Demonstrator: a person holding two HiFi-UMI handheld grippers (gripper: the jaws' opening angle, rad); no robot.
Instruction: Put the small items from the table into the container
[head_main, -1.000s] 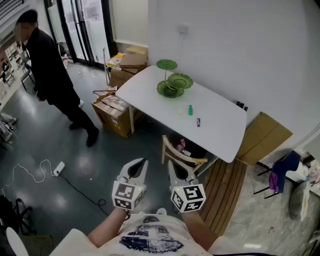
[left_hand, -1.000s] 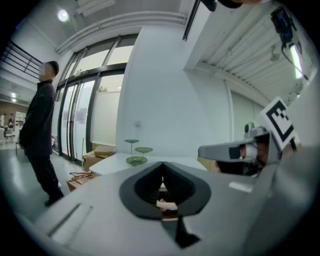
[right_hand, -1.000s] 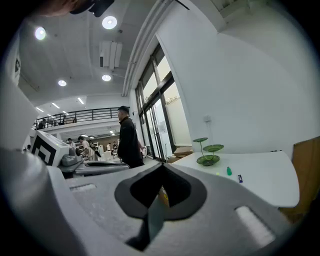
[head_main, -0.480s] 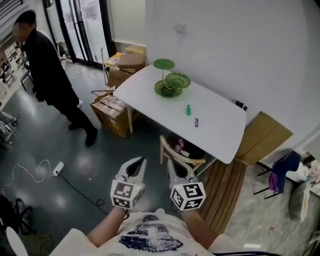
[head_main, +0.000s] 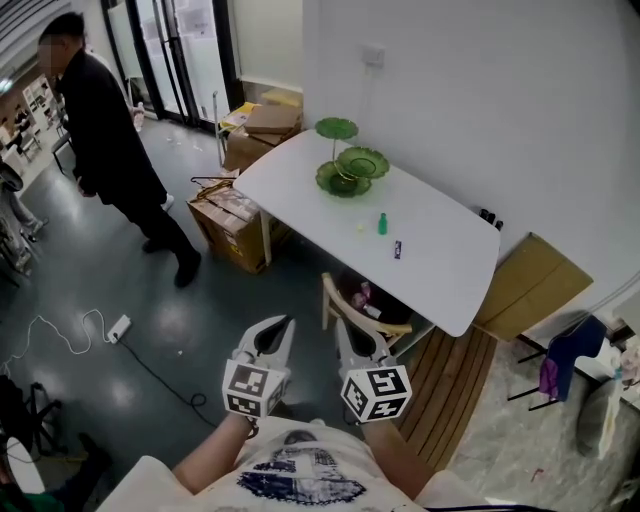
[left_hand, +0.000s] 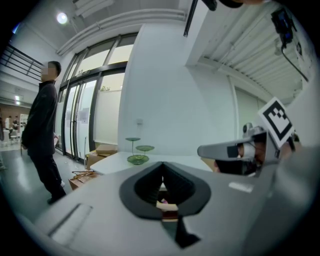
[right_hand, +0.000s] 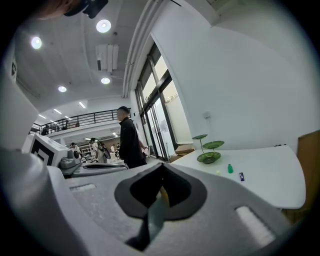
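Two tools hang side by side above the dark floor, the left gripper (head_main: 279, 328) and the right gripper (head_main: 347, 334), each with jaws closed together on nothing, well short of the white rectangular table (head_main: 440, 262). On it lie a small green bottle (head_main: 382, 223), a tiny pale yellow piece (head_main: 361, 228) just beside it and a small dark blue item (head_main: 397, 249), near the green three-tier dish stand (head_main: 343, 172).

White table (head_main: 440, 270): green 3-tier dish stand (head_main: 345, 172) near far short edge. Mid-top, close together: sm. green bottle (head_main: 382, 224), pale yellow bit (head_main: 360, 228) just beside, dark item (head_main: 397, 249) toward near edge.
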